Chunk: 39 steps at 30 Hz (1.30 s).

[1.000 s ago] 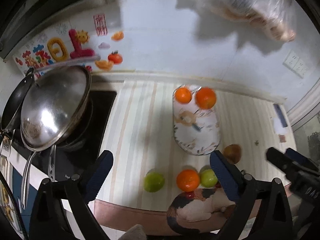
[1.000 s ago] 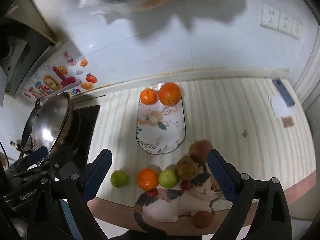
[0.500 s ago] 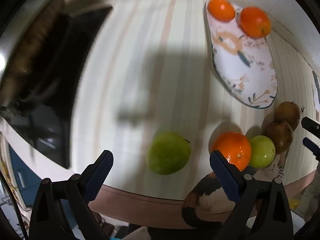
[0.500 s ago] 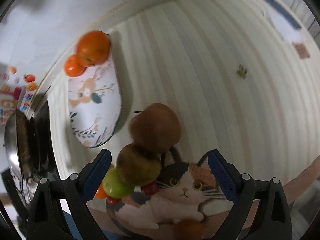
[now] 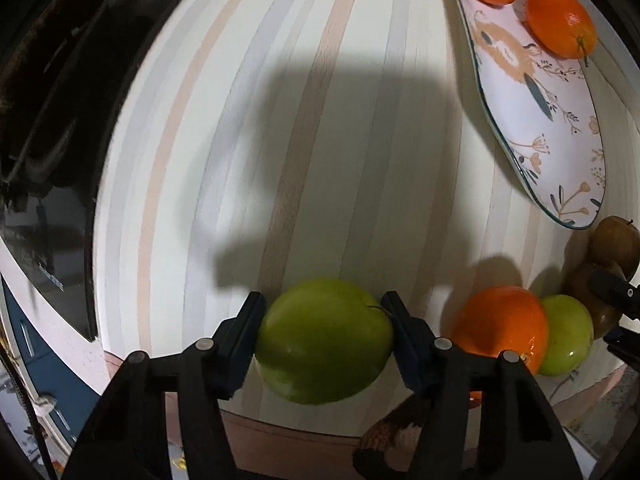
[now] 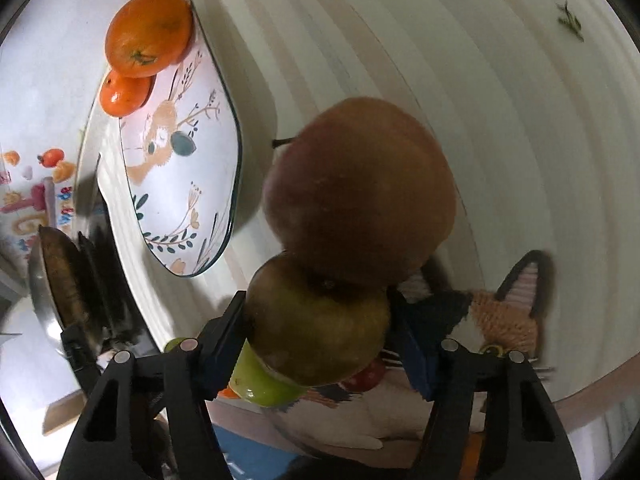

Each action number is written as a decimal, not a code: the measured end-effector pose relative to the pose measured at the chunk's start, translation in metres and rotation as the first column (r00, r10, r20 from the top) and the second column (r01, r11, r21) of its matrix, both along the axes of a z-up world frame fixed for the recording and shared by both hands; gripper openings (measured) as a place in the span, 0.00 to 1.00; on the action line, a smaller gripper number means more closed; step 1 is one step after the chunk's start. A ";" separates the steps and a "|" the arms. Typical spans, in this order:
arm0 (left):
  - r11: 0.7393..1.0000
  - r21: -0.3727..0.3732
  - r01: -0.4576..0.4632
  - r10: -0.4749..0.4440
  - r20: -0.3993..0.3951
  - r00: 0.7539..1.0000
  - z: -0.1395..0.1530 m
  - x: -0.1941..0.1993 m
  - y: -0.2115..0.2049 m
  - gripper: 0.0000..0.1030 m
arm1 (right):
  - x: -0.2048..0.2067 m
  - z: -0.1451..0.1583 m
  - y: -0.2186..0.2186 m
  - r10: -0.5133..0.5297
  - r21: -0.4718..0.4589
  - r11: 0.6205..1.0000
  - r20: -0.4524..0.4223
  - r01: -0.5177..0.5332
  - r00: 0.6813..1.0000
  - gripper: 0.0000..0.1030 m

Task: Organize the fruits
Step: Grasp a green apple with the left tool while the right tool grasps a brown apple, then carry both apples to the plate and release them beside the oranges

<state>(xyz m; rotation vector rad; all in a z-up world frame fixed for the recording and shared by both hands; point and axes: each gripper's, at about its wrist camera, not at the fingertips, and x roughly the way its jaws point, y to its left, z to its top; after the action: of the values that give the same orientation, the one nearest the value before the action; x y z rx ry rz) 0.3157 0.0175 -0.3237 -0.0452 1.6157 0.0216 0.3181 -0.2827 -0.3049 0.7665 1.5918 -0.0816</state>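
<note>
My left gripper (image 5: 322, 320) is shut on a green apple (image 5: 322, 340) at the counter's front edge. To its right lie an orange (image 5: 500, 324), a second green apple (image 5: 566, 338) and brown pears (image 5: 614, 240). My right gripper (image 6: 318, 322) is shut on a brown-green pear (image 6: 316, 320); a bigger brown pear (image 6: 360, 188) touches it just beyond. The oval floral plate (image 5: 536, 120) holds two oranges (image 5: 560, 20) at its far end; it also shows in the right wrist view (image 6: 184, 184).
A black stove top (image 5: 52, 128) lies left of the striped counter (image 5: 280, 120). A cat-shaped mat (image 6: 508, 316) lies under the fruit at the front edge. A steel pan (image 6: 52, 280) stands at the left.
Both grippers moved down and forward onto the fruit and closed: the left on the green apple, the right on the brown-green pear.
</note>
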 end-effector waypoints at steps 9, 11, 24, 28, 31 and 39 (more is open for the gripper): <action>0.999 0.010 0.050 -0.050 0.014 0.999 0.007 -0.022 -0.008 0.56 | -0.021 0.021 0.009 0.232 -0.266 0.937 -0.011 -0.226 0.973 0.68; 0.999 0.013 0.053 -0.053 0.011 0.999 0.003 -0.024 -0.010 0.56 | -0.025 0.022 0.011 0.252 -0.271 0.932 0.000 -0.243 0.968 0.69; 0.998 0.031 0.061 -0.061 0.025 0.998 0.002 -0.033 -0.024 0.56 | -0.039 0.020 0.022 0.240 -0.292 0.930 0.021 -0.224 0.971 0.68; 0.998 0.020 0.062 -0.063 0.041 0.997 0.015 -0.028 -0.021 0.56 | -0.049 0.026 0.020 0.230 -0.294 0.932 0.035 -0.210 0.972 0.68; 0.998 -0.007 0.065 -0.064 0.073 0.995 0.034 -0.024 -0.019 0.56 | -0.054 0.045 0.019 0.225 -0.280 0.940 0.071 -0.197 0.972 0.68; 0.983 -0.177 0.051 -0.022 0.161 0.987 0.108 0.026 -0.029 0.56 | -0.025 0.119 0.050 0.281 -0.276 0.938 0.250 -0.210 0.926 0.68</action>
<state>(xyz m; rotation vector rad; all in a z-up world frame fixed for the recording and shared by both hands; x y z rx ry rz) 0.3413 -0.0119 -0.2158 -0.1545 1.4548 -0.1539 0.2930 -0.2326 -0.1862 0.3602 1.3570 0.0169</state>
